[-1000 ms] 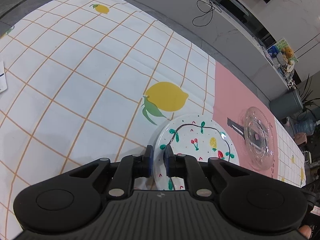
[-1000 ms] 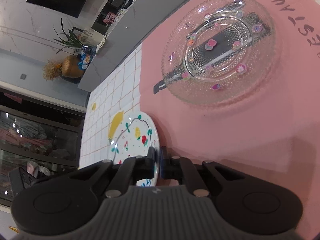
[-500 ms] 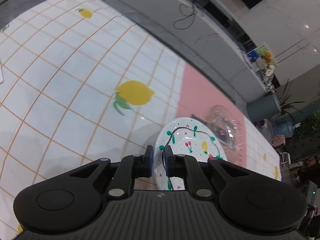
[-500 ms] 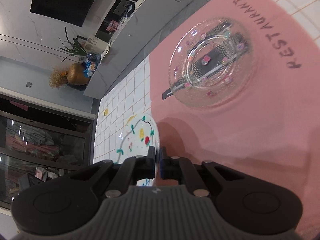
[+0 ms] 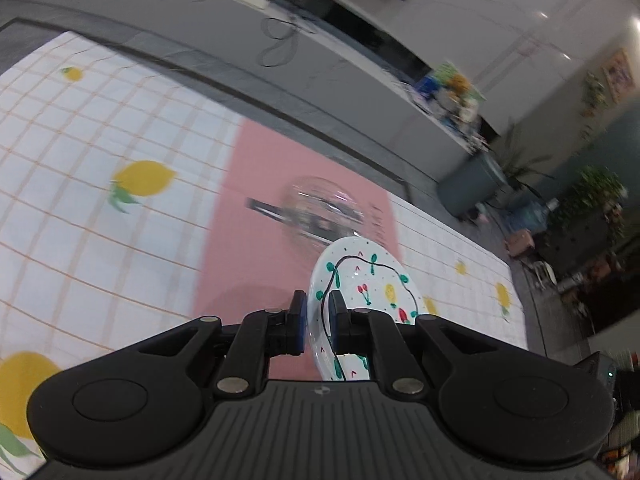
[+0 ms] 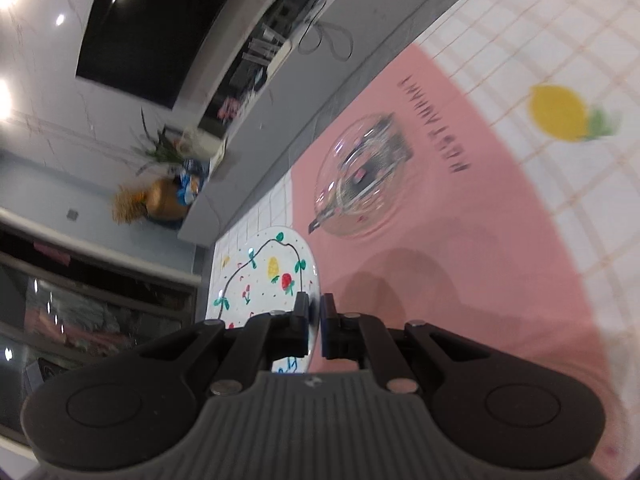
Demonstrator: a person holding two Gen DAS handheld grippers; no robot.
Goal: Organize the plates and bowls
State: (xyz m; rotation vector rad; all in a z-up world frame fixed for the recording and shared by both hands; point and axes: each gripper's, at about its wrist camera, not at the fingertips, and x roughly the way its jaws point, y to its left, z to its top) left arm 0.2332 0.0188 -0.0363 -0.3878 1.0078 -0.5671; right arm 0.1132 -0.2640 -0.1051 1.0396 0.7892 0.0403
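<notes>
Left wrist view shows the left tongs (image 5: 317, 314) clamped on the near rim of the painted plate (image 5: 368, 280), low and right of centre, lifted clear of the worktop (image 5: 80, 240). Right wrist view shows the right tongs (image 6: 314, 322) pinched on the same plate's opposite rim, lower left of centre. Both pairs carry it tilted above the pink placemat (image 6: 460, 260). Beyond it, mid-frame, the glass plate (image 6: 358, 184) lies flat on the placemat. My judgement: the task is underway, the painted plate not yet set down or stacked, and no bowls show
</notes>
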